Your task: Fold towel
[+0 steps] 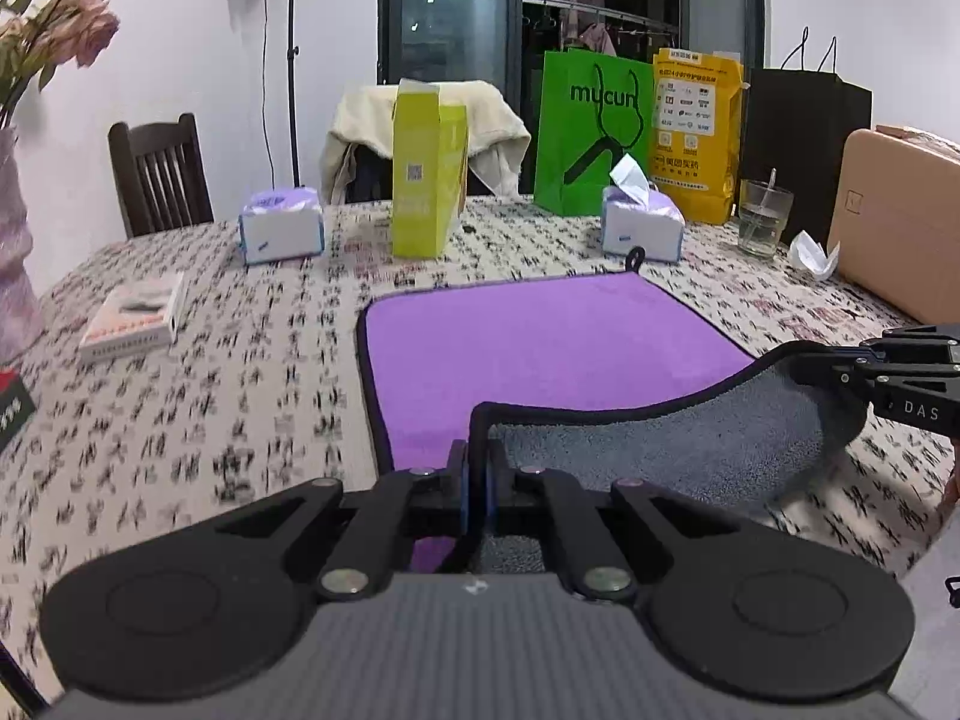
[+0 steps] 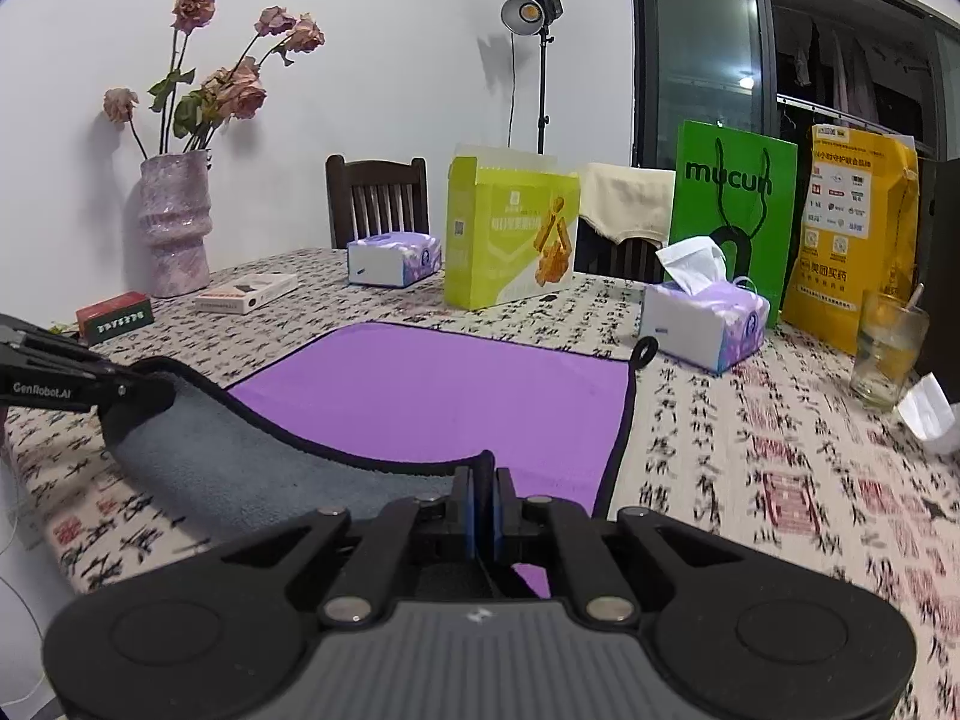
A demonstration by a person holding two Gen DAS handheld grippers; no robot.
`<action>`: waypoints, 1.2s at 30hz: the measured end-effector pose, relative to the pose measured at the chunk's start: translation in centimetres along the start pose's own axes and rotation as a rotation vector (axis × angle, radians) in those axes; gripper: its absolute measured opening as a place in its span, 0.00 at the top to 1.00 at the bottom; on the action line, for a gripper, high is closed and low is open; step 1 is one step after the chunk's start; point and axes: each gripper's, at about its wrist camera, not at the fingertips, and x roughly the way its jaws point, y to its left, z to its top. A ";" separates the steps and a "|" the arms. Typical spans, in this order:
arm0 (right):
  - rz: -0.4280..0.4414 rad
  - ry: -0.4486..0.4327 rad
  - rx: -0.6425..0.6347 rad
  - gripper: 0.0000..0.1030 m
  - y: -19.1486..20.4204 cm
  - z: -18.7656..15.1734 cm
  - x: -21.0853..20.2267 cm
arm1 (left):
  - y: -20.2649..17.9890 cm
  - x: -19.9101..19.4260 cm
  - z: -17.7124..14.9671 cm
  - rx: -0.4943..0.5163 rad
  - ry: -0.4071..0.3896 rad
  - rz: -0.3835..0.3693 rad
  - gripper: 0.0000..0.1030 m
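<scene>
- The left tool (image 1: 477,480) is clamped on the near edge of the towel (image 1: 540,342), its blue pads pinching the black hem so the corner cannot slip
- The right tool (image 2: 485,501) is likewise closed on the opposite near corner; each tool shows in the other's view, pinching its own corner
- Between them the near edge hangs lifted in a sagging curve, grey underside turned up, likely so it can be carried over toward the far edge
- The rest of the towel lies purple side up, flat on the patterned desk (image 2: 750,480), with its hanging loop (image 2: 645,354) at the far corner
- A tissue pack (image 2: 702,324) sits just beyond that loop, close to where the fold would land
</scene>
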 end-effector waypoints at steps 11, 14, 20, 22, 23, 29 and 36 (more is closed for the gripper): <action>0.029 0.009 0.055 0.95 -2.8 4.4 4.0 | 1.9 4.2 4.7 0.009 0.004 0.003 0.95; 0.040 0.023 0.078 0.95 -4.0 5.6 5.7 | 2.5 5.5 6.1 0.010 0.011 -0.004 0.95; 0.057 0.053 0.147 0.95 -6.1 7.3 9.1 | 3.5 8.2 8.0 0.015 0.020 -0.004 0.94; 0.062 0.059 0.169 0.95 -6.6 7.8 10.1 | 3.9 9.2 8.4 0.012 0.032 -0.006 0.94; 0.063 0.061 0.176 0.95 -6.8 8.1 10.5 | 4.0 9.8 8.6 0.011 0.037 -0.004 0.94; 0.075 0.082 0.199 0.96 -8.1 9.3 13.3 | 5.7 12.7 9.3 -0.028 0.069 0.002 0.94; 0.059 0.088 0.187 0.96 -9.2 10.5 16.1 | 6.4 15.6 10.5 -0.043 0.079 0.001 0.94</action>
